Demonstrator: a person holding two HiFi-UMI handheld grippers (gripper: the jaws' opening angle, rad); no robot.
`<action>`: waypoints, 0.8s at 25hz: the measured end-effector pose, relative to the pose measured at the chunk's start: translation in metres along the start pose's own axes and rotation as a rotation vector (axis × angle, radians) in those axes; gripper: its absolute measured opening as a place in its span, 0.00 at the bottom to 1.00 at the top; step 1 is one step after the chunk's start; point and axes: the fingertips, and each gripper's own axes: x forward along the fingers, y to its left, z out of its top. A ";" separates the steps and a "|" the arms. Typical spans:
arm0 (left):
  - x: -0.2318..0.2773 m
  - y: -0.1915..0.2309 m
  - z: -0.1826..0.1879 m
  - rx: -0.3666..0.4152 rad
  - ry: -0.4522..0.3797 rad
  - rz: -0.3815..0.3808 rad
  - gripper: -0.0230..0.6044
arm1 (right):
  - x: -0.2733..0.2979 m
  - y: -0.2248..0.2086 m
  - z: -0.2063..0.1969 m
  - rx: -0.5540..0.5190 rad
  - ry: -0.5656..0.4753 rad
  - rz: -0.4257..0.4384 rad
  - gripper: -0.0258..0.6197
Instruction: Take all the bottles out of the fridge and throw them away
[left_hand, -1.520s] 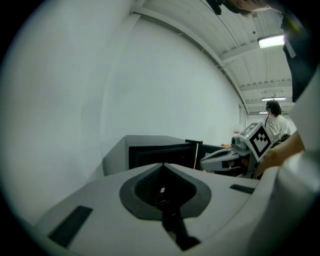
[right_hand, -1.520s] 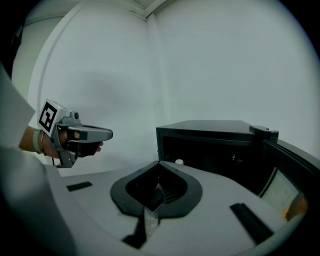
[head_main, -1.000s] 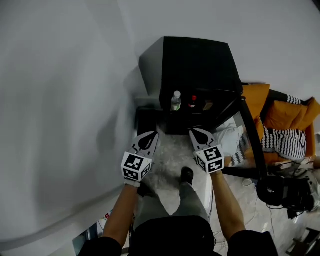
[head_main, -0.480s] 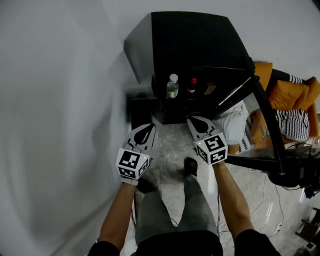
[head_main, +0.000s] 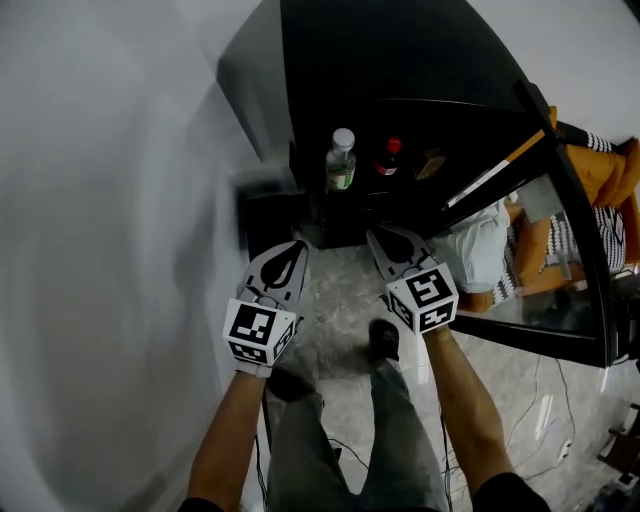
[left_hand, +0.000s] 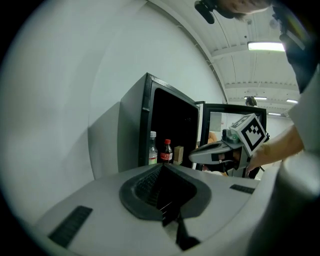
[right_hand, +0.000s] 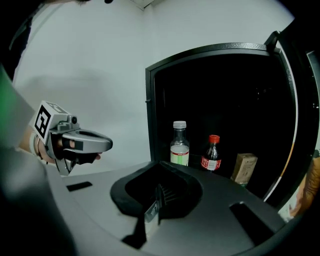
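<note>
Fridge (head_main: 400, 50) open, bottles (head_main: 341, 162) inside; left claw (head_main: 296, 248), right claw (head_main: 375, 236) closed

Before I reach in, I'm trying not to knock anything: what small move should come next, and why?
Probably open the right claw and ease it toward the clear plastic bottle with the white cap. It is shut and empty, short of the open black fridge, and that bottle stands almost straight ahead, apart from the dark red-capped bottle.
</note>
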 end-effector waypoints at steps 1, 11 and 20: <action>0.004 0.003 -0.005 0.003 -0.001 0.001 0.04 | 0.006 -0.002 -0.003 -0.003 -0.006 -0.003 0.04; 0.024 0.023 -0.019 0.009 -0.023 0.010 0.04 | 0.059 -0.018 0.013 -0.043 -0.104 -0.063 0.19; 0.021 0.038 -0.003 0.014 -0.065 0.042 0.04 | 0.120 -0.061 0.068 -0.012 -0.149 -0.141 0.43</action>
